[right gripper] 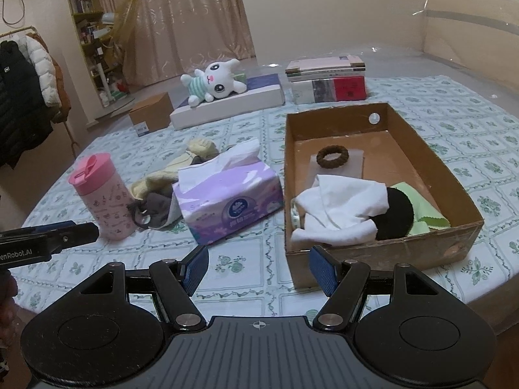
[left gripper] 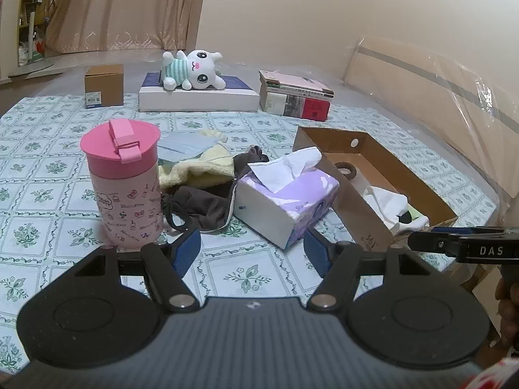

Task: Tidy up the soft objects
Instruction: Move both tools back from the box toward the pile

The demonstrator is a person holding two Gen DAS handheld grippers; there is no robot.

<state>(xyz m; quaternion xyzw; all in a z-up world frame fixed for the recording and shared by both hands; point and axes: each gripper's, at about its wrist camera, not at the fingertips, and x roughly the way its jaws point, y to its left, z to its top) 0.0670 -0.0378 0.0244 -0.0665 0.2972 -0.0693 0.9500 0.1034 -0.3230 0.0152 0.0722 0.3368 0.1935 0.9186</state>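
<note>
**Both claws spread wide and empty above the patterned table**

The left claw (left gripper: 251,249) gapes wide, holding and touching nothing, level over the green-flowered tablecloth (left gripper: 236,272). The right claw (right gripper: 258,267) is equally spread and empty, its right finger just before the brown cardboard box (right gripper: 373,253). Inside the box lie a white cloth (right gripper: 343,207), a black round pad (right gripper: 400,214) and a brown braided ring (right gripper: 332,156). Left of it sits a purple tissue box (right gripper: 230,204), then crumpled yellow and brown fabrics (left gripper: 201,188), then a pink lidded tumbler (left gripper: 125,184). Far back lies a white plush bunny (left gripper: 193,69).
</note>
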